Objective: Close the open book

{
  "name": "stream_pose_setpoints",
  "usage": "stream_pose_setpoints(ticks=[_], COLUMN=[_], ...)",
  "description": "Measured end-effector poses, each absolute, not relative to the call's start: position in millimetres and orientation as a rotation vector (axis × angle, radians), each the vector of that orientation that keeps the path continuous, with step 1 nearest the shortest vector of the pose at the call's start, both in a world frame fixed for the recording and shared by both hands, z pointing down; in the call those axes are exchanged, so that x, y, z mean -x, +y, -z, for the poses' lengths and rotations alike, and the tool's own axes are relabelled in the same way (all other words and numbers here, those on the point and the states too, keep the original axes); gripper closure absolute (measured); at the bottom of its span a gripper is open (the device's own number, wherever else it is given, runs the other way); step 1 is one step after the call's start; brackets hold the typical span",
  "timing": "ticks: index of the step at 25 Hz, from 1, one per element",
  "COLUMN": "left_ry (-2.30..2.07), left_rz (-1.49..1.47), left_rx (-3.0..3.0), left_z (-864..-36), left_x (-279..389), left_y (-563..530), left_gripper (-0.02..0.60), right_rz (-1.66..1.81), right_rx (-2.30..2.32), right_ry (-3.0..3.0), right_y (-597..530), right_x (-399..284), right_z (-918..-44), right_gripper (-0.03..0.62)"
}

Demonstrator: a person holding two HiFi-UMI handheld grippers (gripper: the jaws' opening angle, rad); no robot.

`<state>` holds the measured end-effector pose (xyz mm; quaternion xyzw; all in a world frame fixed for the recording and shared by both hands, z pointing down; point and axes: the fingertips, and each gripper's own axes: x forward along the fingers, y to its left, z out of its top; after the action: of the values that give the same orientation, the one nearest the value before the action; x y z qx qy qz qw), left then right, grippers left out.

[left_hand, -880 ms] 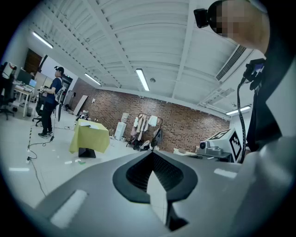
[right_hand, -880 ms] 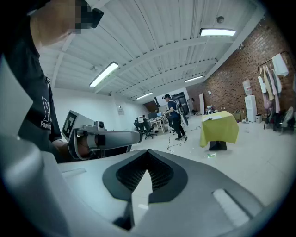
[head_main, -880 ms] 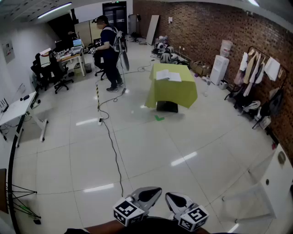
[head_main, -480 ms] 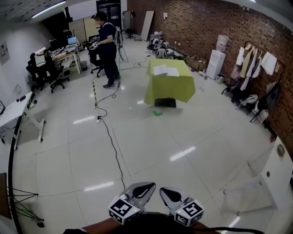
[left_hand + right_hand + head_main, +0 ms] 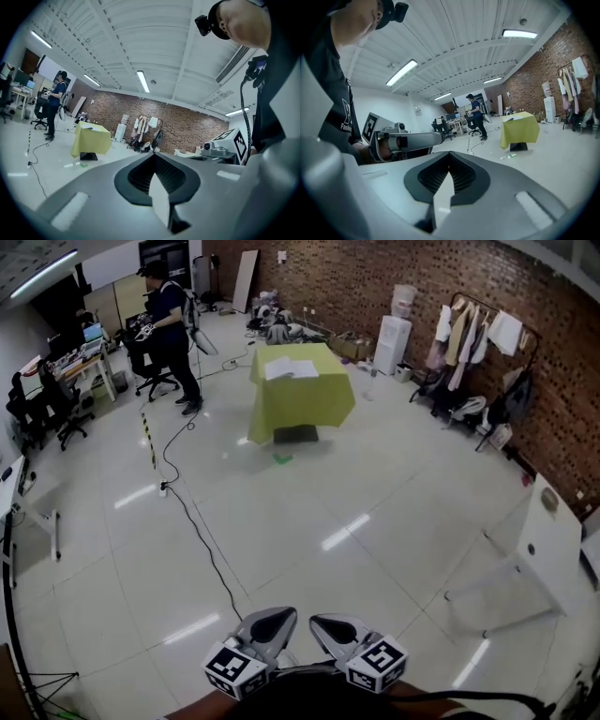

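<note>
A glossy white tiled floor [image 5: 375, 493] is stretching to a distant yellow-green draped table [image 5: 302, 399] bearing an open white book [image 5: 291, 368]; the left gripper [image 5: 273, 620] and right gripper [image 5: 327, 623] are hovering near the person, jaws together, empty.

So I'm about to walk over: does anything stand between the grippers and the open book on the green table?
Nothing solid: bare floor runs from the left gripper and right gripper to the table with the open book. A black cable lies left of that path; a person stands left of the table.
</note>
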<state>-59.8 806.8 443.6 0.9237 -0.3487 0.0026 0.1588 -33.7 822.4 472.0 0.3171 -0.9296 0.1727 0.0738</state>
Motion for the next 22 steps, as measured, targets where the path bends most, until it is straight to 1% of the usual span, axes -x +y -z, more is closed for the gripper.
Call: stream_pose_setpoints(ticks=[3,7,12,15,22], left_ry=[-0.946,-0.856,-0.821,-0.801,-0.852], left_rz=[-0.029,-0.059,-0.022,-0.082,-0.189], left_rx=[-2.642,-2.676,-2.667,-2.688,-2.733], left_z=[-444,-441,-427,-432,-434], left_x=[44,4,-42,-70,-147], left_y=[805,799,782,780,754], left_gripper=[0.574,0.574,0.574,0.574,0.574], right_rz=[-0.504,-0.544,-0.551,-0.532,-0.583], right_rx=[-0.968,-1.066,-1.133,-1.138,-1.189], right_ry=[-2.776,-2.767,-2.762,-2.777,-2.845], right_y=[822,814,800,795,762], right_x=[24,-15,-62,-86,-172], right_z=[-469,-467,-461,-457,-448], right_gripper=[0.586,0.586,0.586,0.586,0.586])
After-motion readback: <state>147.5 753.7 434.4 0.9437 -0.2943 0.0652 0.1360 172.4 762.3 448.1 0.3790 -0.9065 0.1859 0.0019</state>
